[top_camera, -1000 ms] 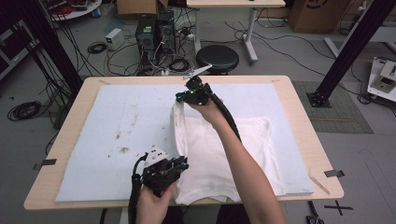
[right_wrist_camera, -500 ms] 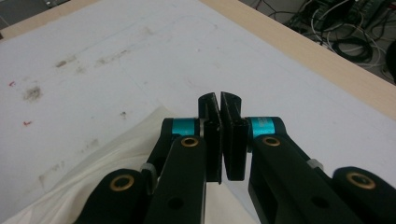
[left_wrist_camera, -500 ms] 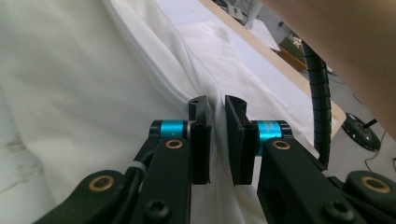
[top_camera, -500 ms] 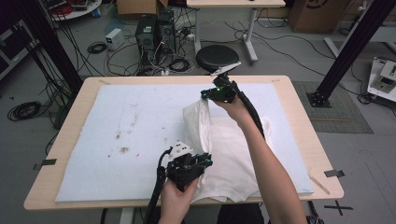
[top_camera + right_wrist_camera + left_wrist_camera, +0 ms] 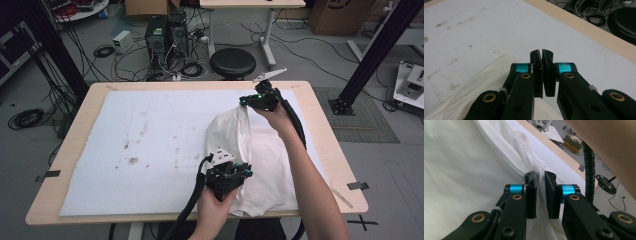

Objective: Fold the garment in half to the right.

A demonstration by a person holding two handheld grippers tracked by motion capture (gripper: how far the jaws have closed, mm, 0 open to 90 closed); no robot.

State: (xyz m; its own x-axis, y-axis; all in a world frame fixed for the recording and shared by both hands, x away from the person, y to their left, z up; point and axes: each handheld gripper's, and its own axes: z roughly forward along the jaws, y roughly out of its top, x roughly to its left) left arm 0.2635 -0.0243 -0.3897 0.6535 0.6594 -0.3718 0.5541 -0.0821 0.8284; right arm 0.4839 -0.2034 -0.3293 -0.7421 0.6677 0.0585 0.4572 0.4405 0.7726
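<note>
A white T-shirt (image 5: 270,165) lies on the right half of the white mat (image 5: 150,135). Its left side is lifted and drawn over to the right. My right gripper (image 5: 248,101) holds the shirt's far edge, raised above the table near the back. In the right gripper view its jaws (image 5: 541,53) are shut, with the cloth (image 5: 474,92) hanging below them. My left gripper (image 5: 235,172) holds the near edge by the table's front. In the left gripper view its jaws (image 5: 540,176) pinch a fold of the white fabric (image 5: 461,170).
The mat covers a wooden table (image 5: 165,86) and carries brown stains (image 5: 132,160) on its left half. A black stool (image 5: 232,62), a computer tower (image 5: 157,32) and loose cables stand on the floor behind. A black frame post (image 5: 372,55) rises at the right.
Both grippers have moved to the right together, carrying the shirt's left edge with them. More of the stained mat is now uncovered.
</note>
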